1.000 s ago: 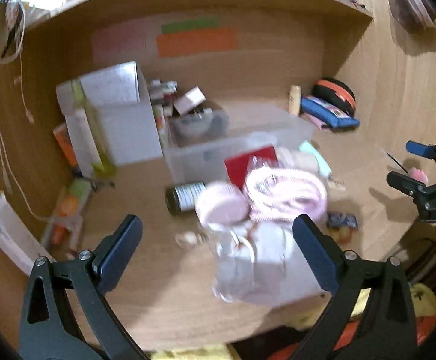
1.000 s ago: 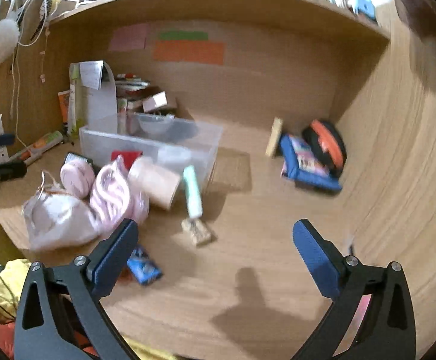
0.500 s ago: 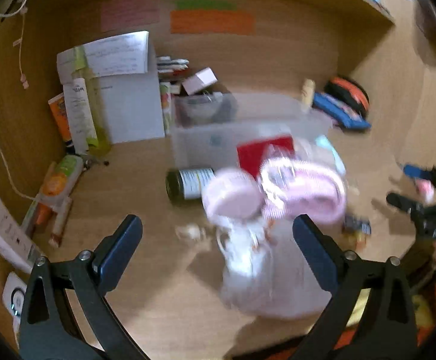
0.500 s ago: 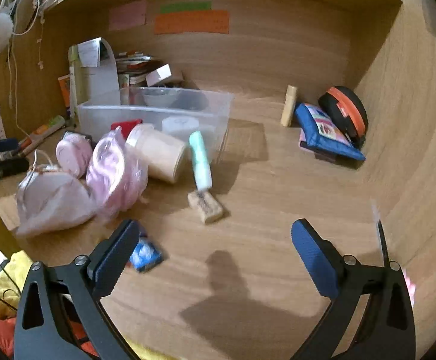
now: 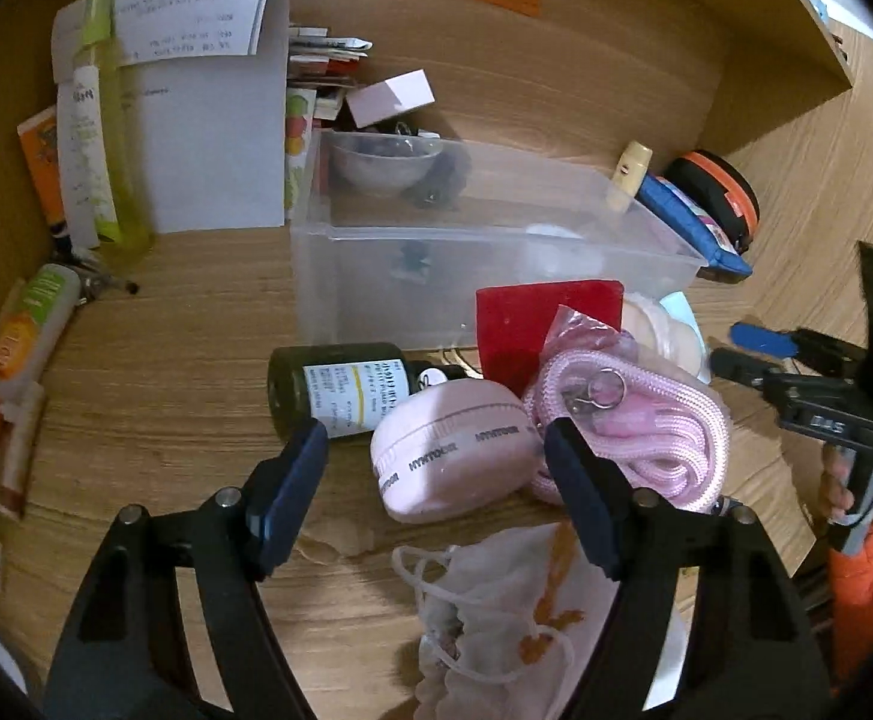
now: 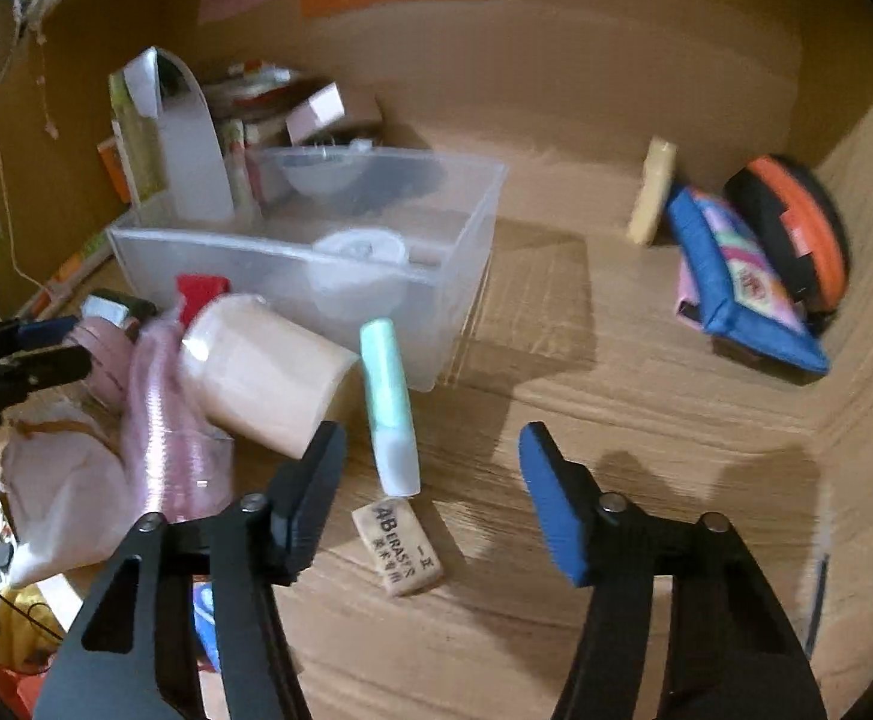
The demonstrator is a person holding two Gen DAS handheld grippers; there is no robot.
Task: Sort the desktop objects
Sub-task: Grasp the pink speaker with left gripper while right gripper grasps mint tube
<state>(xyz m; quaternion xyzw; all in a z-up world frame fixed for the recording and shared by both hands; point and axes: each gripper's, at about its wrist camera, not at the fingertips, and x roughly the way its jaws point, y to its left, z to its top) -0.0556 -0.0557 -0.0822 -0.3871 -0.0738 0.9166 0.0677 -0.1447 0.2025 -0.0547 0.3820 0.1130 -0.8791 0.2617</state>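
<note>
Mesh pouch (image 5: 496, 612) cut by bottom edge; red card (image 5: 532, 324) half hidden behind pink cord (image 5: 646, 420).

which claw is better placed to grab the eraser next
Right. The right claw, jaws closing with nothing gripped, hangs almost over the eraser on the desk. The left claw faces the pink pouch instead, on the far side of the pile.
</note>
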